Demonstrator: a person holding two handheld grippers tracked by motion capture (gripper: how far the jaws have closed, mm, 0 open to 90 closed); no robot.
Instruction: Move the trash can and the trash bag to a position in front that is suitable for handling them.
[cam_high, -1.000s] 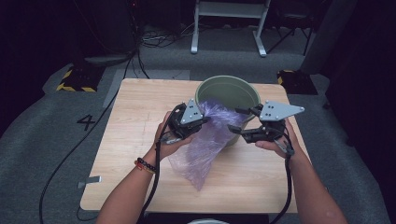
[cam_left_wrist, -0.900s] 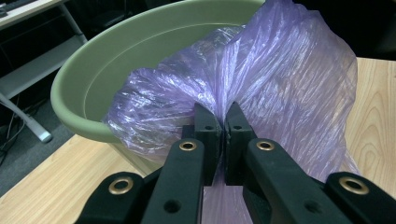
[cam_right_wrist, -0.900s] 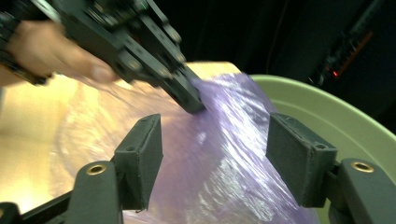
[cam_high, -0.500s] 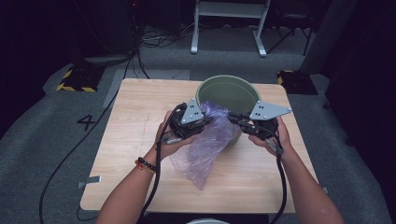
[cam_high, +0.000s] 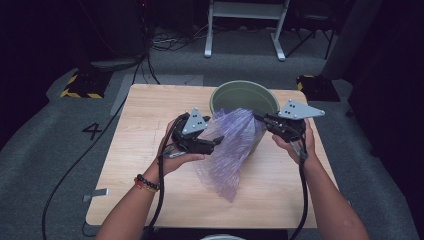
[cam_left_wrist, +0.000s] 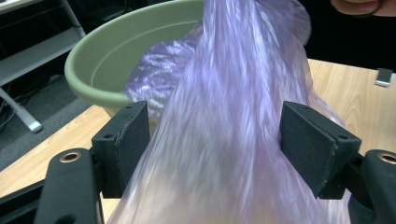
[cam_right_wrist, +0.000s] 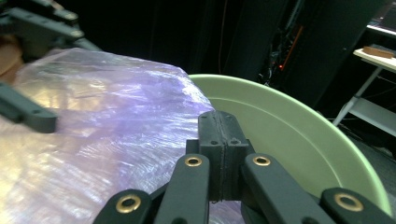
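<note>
High view: purple plastic bag (cam_high: 227, 150), thin and see-through, wrinkled. It hangs from the near rim of the green bucket (cam_high: 243, 96) down onto the wooden table (cam_high: 140, 130). Bucket sits at the table's far edge. Left gripper (cam_high: 212, 143) is at the bag's left side, right gripper (cam_high: 260, 118) at the bag's top right corner by the bucket rim. Grey carpet around the table, cables and a white metal stand (cam_high: 245, 25) behind it.

Left gripper view: jaws have just been opening and now stand wide apart. The bag (cam_left_wrist: 224, 140) runs between them, blurred, pads not pressing on it. Part of the bag lies inside the bucket (cam_left_wrist: 116, 51). Table (cam_left_wrist: 345, 88) beyond.

Right gripper view: jaws have just closed and sit pressed together. Film of the bag (cam_right_wrist: 107, 135) spreads from them to the left, so they look clamped on its edge. Bucket wall (cam_right_wrist: 289, 135) directly behind, left gripper (cam_right_wrist: 28, 114) farther off at left.
</note>
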